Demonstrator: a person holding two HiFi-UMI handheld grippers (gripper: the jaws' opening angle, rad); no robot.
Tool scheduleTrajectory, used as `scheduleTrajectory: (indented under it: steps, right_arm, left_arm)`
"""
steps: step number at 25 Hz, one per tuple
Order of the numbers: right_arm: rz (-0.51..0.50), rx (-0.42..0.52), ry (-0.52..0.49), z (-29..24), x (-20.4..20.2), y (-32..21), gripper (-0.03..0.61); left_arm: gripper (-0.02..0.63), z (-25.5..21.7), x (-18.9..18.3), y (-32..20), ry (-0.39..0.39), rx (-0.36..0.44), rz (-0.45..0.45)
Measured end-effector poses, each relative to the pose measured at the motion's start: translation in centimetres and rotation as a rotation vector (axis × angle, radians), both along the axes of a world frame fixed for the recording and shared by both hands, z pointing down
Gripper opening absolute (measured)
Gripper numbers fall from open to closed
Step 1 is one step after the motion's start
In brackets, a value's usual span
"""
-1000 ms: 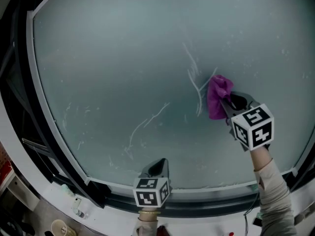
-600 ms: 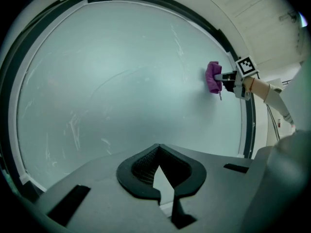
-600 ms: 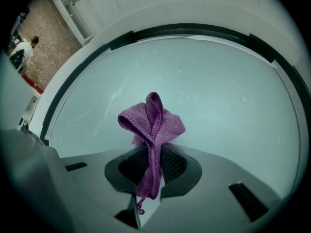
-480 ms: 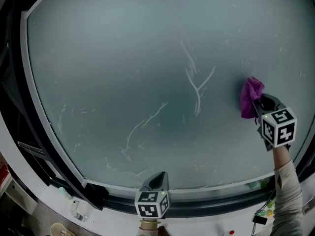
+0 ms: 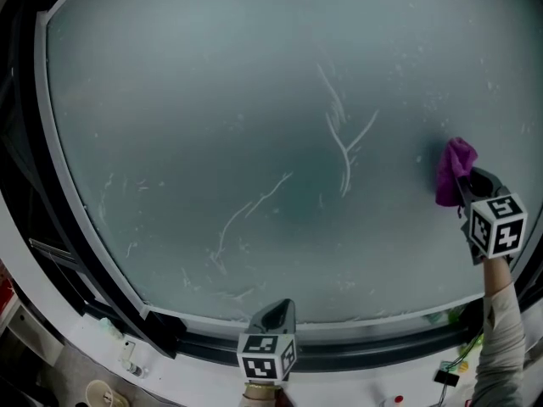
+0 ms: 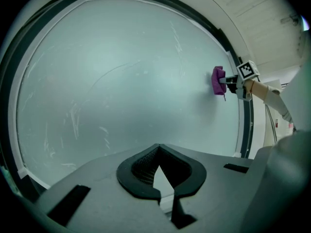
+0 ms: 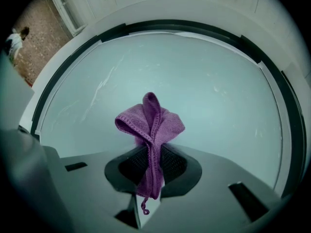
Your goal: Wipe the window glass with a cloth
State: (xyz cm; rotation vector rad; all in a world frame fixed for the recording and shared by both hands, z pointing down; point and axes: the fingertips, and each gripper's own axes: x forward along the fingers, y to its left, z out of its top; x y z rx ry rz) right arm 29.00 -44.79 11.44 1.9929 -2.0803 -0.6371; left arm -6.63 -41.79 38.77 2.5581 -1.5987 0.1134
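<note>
Two claws show before the frosted window glass (image 5: 195,91); the right claw (image 5: 467,182) is at the right side of the pane, and its jaws are clamped on a purple cloth (image 5: 454,168); the cloth is bunched above the jaws, and one hemmed tail hangs down between them; seen from the left gripper view, the cloth seems to press against the glass, though the contact itself is too small to be sure; thin white streaks (image 5: 344,147) cross the middle of the pane, left of the cloth and apart from it; the left claw (image 5: 274,314) is low at the bottom frame (image 5: 204,322), jaws drawn together with nothing between them.
</note>
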Motion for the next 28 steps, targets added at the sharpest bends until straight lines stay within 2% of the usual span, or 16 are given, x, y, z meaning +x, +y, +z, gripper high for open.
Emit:
scheduleTrajectory:
  steps: [5,10,19,28]
  right_arm:
    - [-0.091,0.053,-0.005,0.3,-4.2,2.1,0.054]
    - [-0.263,0.067,-0.026,1.1,-11.7,3.1,0.055]
    - [-0.565,-0.029,-0.039,5.9,-26.9,1.6,0.054]
    - [-0.718,-0.121,-0.032,10.1,-37.2,-0.3,0.054]
  left_arm:
    - [0.005,0.4,-0.6,0.1,-0.004,-0.003,-0.012]
    - [0.005,0.4,-1.7,0.5,0.002,-0.008,-0.033]
    - [0.005,0.0,-5.2,1.7,0.002,0.0,-0.108]
    - [0.005,0.4,-8.3,3.1,-0.051,-0.013,-0.176]
